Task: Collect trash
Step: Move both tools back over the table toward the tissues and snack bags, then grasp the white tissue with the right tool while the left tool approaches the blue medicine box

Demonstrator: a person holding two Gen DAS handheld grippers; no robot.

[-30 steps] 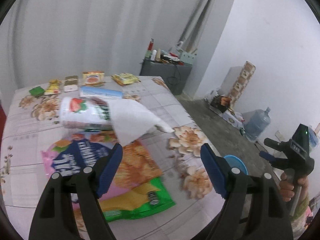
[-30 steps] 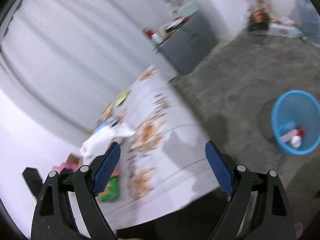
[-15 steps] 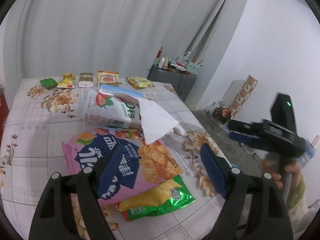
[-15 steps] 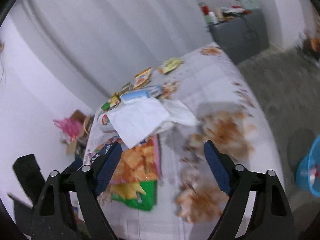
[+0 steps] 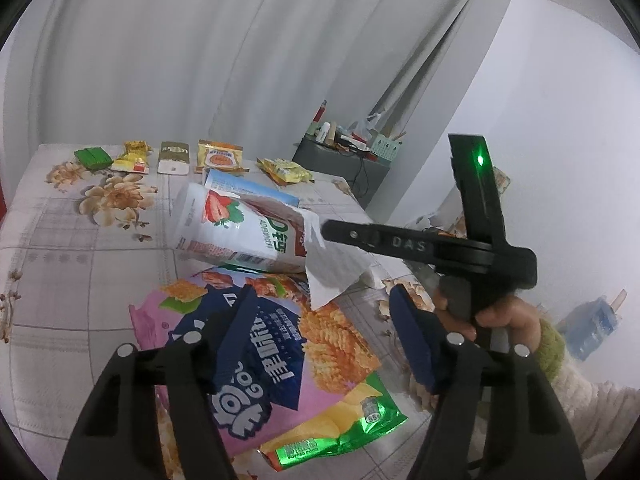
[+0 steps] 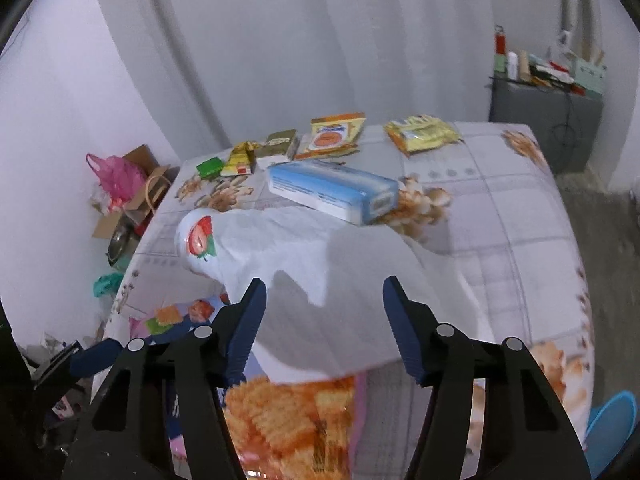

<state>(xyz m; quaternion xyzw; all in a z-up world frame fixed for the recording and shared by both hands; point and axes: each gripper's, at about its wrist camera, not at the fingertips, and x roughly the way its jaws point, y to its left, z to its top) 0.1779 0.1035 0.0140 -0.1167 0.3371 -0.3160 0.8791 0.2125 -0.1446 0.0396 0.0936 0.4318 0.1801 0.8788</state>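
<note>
Left gripper [image 5: 324,336]: jaws apart and closing above the glossy pink snack bag [image 5: 256,344], pads not touching it.
Right gripper [image 6: 324,322]: jaws apart and closing over the crumpled white tissue [image 6: 328,256], nothing pinched.
Trash: wrappers spread over the floral tablecloth [image 6: 520,216].

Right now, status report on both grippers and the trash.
Left gripper closing above pink snack bag, nothing gripped. Right gripper closing over white tissue. Blue bin at table's edge.

The tablecloth [image 5: 60,248] looks smooth and faintly sheened, printed with flowers; the snack bags [image 5: 280,364] are glossy film — the green one [image 5: 360,428] metallic and crinkled; the tissue [image 6: 320,256] is soft, matt white paper; the blue box [image 6: 332,190] reads as smooth card; the curtain [image 5: 180,52] is matt pleated cloth; gripper pads [image 5: 412,340] look matt, ribbed plastic.
</note>
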